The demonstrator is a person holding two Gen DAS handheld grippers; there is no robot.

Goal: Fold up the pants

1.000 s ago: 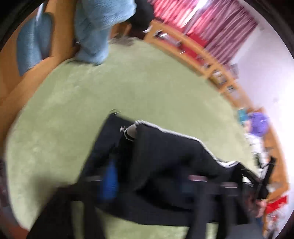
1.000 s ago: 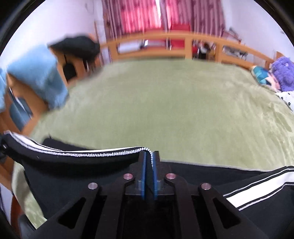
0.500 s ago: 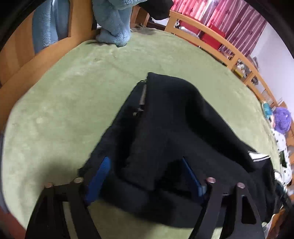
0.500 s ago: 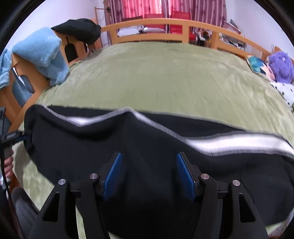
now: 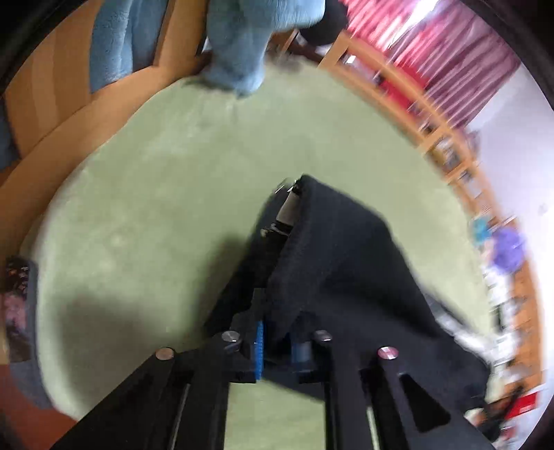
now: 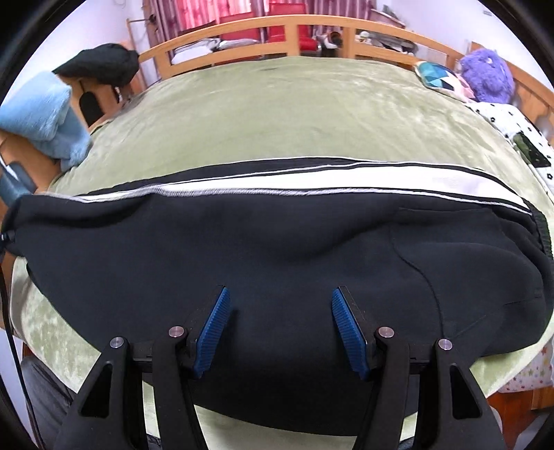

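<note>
Two grippers: left gripper (image 5: 275, 341) jaws closing on pants (image 6: 277, 249) edge for folding; right gripper (image 6: 280, 323) jaws apart, empty, above cloth on bed (image 6: 294, 114).

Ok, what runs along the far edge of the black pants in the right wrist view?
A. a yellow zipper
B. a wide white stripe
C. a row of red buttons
B: a wide white stripe runs along the far edge of the black pants on the green blanket.

A wide bed under a pale green plush blanket (image 6: 294, 114) fills the room. A curved light-wood rail (image 6: 294, 26) runs at twelve o'clock, crimson pleated curtains (image 6: 194, 14) behind it. White walls (image 6: 86, 31) at ten o'clock.
</note>
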